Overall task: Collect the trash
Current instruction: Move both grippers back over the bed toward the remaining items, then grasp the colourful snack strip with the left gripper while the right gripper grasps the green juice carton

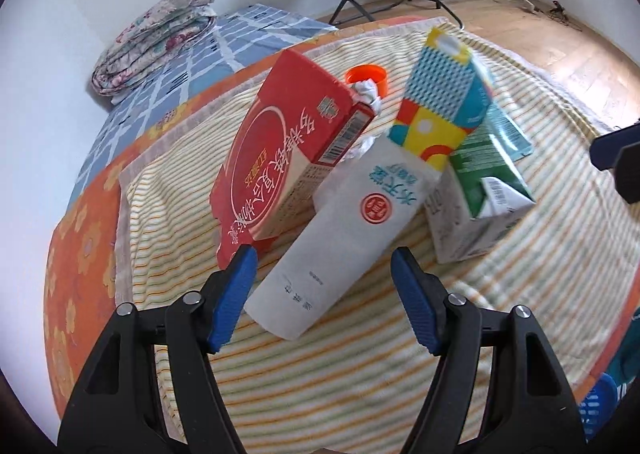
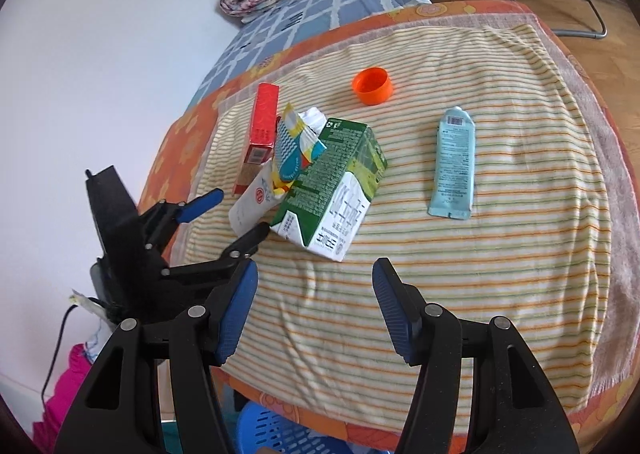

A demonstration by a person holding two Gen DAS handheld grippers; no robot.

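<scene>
I run both hand-held grippers over a striped towel (image 2: pixel 460 294) spread on an orange floral cover.

Left to right, the trash lies as follows:

1. Red carton (image 1: pixel 280 142), standing tilted at the left of the cluster.
2. White tube (image 1: pixel 340 238), lying against the red carton, its flat end toward my left gripper (image 1: pixel 322 274).
3. Patterned blue-and-yellow carton (image 1: pixel 440 102), leaning on the tube.
4. Green-and-white milk carton (image 2: pixel 340 190), crushed and tipped, touching the patterned carton.
5. Orange cap (image 2: pixel 373 86), alone behind the cluster, with crumpled paper visible beside it in the left wrist view.
6. Pale blue tube (image 2: pixel 454 166), flat on the towel, well apart to the right.

Gripper state: the left gripper's jaws are spread wide and hold nothing; the white tube's end sits between and just ahead of the fingertips. The right gripper (image 2: pixel 316 294) is likewise wide open and empty, hovering over bare towel near the milk carton.

A blue slotted basket (image 2: pixel 280 434) sits below the near edge, probably the bin.

Progress, as I judge it: nothing is in hand and six items lie on the towel, so most or all collection is left. The white tube looks like the first pick.
</scene>
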